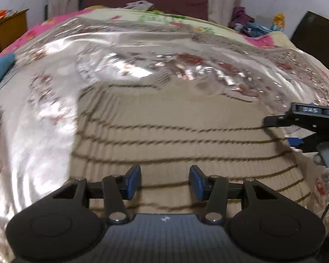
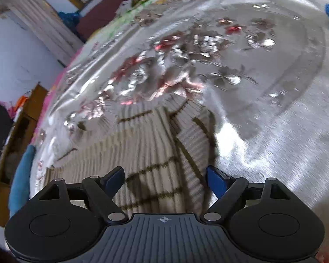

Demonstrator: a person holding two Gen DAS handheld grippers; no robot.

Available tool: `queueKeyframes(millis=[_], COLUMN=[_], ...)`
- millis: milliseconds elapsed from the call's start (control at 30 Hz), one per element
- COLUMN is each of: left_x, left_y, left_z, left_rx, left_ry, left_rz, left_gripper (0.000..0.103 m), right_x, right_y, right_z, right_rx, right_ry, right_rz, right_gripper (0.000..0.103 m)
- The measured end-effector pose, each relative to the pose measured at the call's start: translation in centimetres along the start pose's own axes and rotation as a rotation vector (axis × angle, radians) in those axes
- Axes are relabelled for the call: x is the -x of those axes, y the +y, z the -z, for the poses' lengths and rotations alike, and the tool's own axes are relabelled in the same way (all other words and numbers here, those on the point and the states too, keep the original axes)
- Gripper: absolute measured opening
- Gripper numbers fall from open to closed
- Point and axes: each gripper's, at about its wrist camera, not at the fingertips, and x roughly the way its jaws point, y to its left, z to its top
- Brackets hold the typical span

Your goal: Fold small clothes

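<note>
Beige ribbed knitwear (image 1: 186,135) with dark stripes is seen lying on the bed's shiny floral sheet (image 1: 43,114), at twelve o'clock of the empty, half-spread left gripper (image 1: 165,182) and wide right gripper (image 2: 164,180), one flap seemingly turned over, folding judged unfinished.

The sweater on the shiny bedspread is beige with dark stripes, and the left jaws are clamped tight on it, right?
Not quite. The sweater is beige with dark stripes and lies on the shiny bedspread, but the left gripper is not clamped on it: the left wrist view shows its jaws apart above the knit with nothing pinched between them.
</note>
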Motion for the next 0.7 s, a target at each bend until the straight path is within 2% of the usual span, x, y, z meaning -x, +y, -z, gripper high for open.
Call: queueKeyframes(millis=[167,333,433,533,700], left_x=[-2.3,-1.7,-1.8,-1.3,-1.8], left_y=[-1.7,-2.8,-3.2,-3.2,-2.3], left_z=[-0.1,-0.3,-0.2,-0.1,0.0], left_rx=[-0.067,-0.102,-0.098,-0.093,-0.017], left_ry=[0.042,0.043,0.043,0.017,0.034], left_rz=[-0.032,-0.045,-0.05,-0.03,-0.011], left_gripper=[0.053,0.053,0.053,0.053,0.053], right_x=[0.6,1.1,1.0,1.0,1.8], right_y=[-1.2,-1.5,-1.7,-2.6,-3.1], right_z=[0.5,2.5,3.5,4.0,4.8], right_rx=[-0.038,-0.025,-0.018,-0.083,-0.163], right_ry=[0.006,0.048,0.024,-0.005,0.034], right_rz=[-0.069,-0.168,-0.2,-0.249,-0.297], right_gripper=[0.081,0.082,0.082,0.082,0.079])
